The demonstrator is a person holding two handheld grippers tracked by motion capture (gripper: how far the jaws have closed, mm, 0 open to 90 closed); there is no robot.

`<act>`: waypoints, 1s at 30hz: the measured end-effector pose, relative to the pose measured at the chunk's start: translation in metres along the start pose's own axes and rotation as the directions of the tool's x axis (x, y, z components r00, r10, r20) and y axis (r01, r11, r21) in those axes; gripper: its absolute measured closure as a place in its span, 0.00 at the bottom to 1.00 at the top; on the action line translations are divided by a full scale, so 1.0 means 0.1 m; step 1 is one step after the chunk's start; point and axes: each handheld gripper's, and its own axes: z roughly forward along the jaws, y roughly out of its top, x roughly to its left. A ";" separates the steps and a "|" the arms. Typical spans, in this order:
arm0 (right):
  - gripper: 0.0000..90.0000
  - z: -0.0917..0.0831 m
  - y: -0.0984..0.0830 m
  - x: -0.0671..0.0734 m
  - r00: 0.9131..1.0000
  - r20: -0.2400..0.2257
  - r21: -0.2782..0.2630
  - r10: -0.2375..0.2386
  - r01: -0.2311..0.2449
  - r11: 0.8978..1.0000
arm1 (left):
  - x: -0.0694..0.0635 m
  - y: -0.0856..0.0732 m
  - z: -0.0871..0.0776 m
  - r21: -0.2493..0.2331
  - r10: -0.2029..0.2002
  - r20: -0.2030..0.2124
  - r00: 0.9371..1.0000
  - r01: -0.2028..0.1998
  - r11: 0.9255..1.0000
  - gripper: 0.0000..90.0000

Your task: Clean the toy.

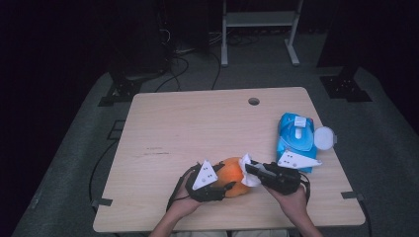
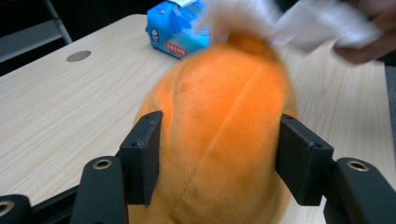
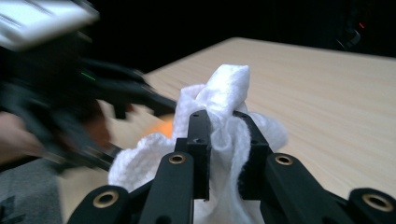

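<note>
Wiping step: your left gripper [image 2: 219, 158] is clamping the orange plush toy [image 1: 232, 178] between part-open jaws at the surface's [image 1: 197, 123] near edge, and your right gripper [image 3: 229, 154] is pinching the white wipe [image 3: 224, 93] with jaws nearly shut. You're doing best keeping the clamp steady and dragging the wipe in short, light strokes across the toy's top.

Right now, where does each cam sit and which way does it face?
High view: above the person's side, looking forward and down at the table; both forearms enter from below.
Left gripper view: rides the left gripper, looking along its jaws clamped on the orange plush.
Right gripper view: rides the right gripper, its jaws pinching a white wipe.
Shared: high and left gripper views both show the blue wipes pack.
</note>
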 end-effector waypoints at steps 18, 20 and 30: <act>0.86 0.02 -0.06 0.00 0.998 0.054 0.072 -0.019 0.015 0.997 | -0.08 -0.04 0.10 0.038 -0.008 0.033 0.999 0.007 0.999 0.40; 0.86 0.05 -0.05 0.09 0.998 0.027 0.082 -0.052 0.050 0.995 | -0.07 -0.04 0.09 0.037 -0.007 0.036 0.999 0.006 0.999 0.36; 0.86 0.06 -0.04 -0.03 1.000 0.013 0.094 -0.027 0.025 0.995 | 0.13 -0.10 0.14 0.020 -0.119 0.066 0.991 0.118 0.993 0.28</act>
